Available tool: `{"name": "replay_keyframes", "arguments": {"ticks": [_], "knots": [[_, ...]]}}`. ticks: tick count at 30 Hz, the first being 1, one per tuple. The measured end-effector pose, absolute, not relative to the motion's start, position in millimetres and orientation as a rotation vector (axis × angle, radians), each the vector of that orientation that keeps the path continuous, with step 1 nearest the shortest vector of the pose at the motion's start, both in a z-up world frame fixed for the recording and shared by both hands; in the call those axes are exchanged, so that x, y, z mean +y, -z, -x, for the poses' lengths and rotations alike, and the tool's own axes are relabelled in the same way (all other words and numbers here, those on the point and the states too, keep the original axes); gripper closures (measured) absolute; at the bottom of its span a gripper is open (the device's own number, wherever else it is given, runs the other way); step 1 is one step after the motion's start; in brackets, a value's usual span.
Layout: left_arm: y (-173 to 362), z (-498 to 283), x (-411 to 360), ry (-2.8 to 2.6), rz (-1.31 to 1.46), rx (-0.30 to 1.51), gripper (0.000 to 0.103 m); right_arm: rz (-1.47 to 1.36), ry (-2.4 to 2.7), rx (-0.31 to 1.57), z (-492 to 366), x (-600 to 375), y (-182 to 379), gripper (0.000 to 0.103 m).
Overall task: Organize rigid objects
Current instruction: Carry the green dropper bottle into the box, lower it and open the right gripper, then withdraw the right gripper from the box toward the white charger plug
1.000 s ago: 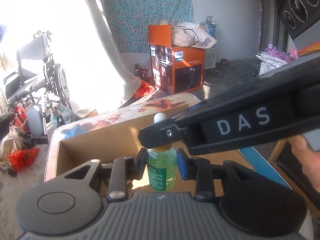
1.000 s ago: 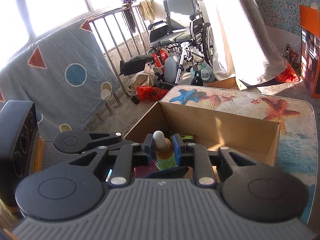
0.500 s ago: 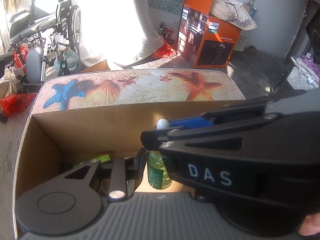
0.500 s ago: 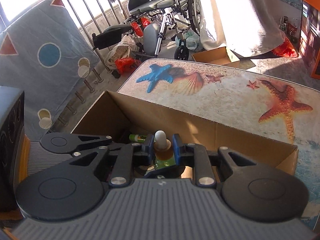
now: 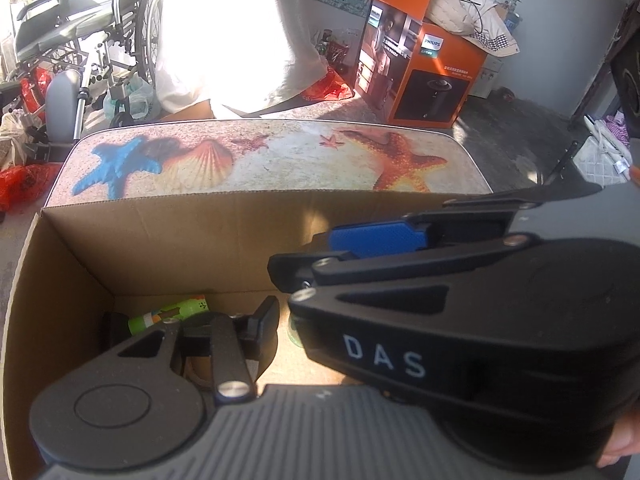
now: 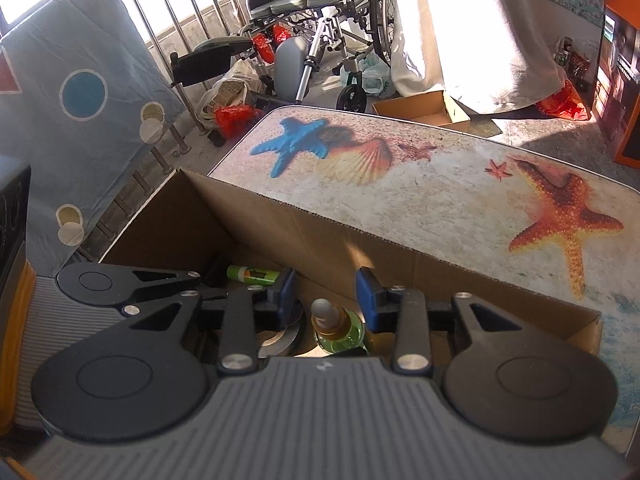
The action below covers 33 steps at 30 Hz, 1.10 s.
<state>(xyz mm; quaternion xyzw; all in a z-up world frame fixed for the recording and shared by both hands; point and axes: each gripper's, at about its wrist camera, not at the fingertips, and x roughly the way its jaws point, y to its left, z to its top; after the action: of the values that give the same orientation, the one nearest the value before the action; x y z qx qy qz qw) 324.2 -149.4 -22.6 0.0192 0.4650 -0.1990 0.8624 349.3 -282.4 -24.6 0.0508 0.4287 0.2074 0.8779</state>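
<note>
Both claws have dropped from above the cardboard box (image 6: 320,236) down into its opening, and both have let go of the dropper bottle (image 6: 340,330) they pinched a second ago. From the right wrist, the right claw (image 6: 326,296) has its blue pads (image 6: 366,294) apart on either side of the bottle's grey rubber bulb and amber collar, clear of it, with the jaws opening. The bottle, with green liquid, stands upright on the box floor near the far wall. From the left wrist, the left claw (image 5: 280,320) shows only its left finger (image 5: 262,320); the other finger is hidden behind the body of the right claw (image 5: 320,252), which crosses the view from the right. Its jaws are opening too, and nothing presses against the finger in view; a pale green sliver of the bottle (image 5: 295,330) shows just beside it.

Inside the box, a green tube (image 6: 252,274) with an orange and white label lies on its side against the far wall, and a round grey part (image 6: 280,340) sits by the bottle. The box rests on a table (image 6: 440,200) printed with a blue starfish, a scallop shell and orange starfish.

White letters "DAS" (image 5: 382,356) mark the right claw's body. An orange carton (image 5: 416,64) on the floor beyond reads "PHILIPS". A wheelchair (image 5: 88,36) stands by the bright window.
</note>
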Motion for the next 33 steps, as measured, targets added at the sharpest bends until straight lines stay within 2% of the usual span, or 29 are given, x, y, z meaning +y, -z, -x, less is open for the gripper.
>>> {"name": "replay_keyframes", "arguments": {"ticks": [2,8,16,24,28,33], "knots": [[15.8,-317.0,-149.0,0.419,-0.042,0.964,0.045,-0.122,-0.425,0.880,-342.6,-286.7,17.1,0.059],[-19.3,-273.3,-144.0,0.453,-0.075,0.881,0.032,-0.216,-0.413,0.792,-291.1,-312.0,-26.7,0.055],[-54.2,-174.9,-105.6,0.502,-0.105,0.773,0.027,-0.323,-0.427,0.635,-161.2,-339.5,-71.4,0.052],[-34.9,-81.6,-63.5,0.571,-0.078,0.759,0.026,-0.435,-0.438,0.664,-57.1,-323.5,-26.2,0.052],[-13.7,-57.5,-60.3,0.571,-0.125,0.742,0.026,-0.526,-0.432,0.734,-50.2,-307.2,13.0,0.052],[21.3,-44.1,-68.9,0.559,-0.207,0.746,0.032,-0.594,-0.412,0.836,-63.6,-287.7,53.6,0.053]]}}
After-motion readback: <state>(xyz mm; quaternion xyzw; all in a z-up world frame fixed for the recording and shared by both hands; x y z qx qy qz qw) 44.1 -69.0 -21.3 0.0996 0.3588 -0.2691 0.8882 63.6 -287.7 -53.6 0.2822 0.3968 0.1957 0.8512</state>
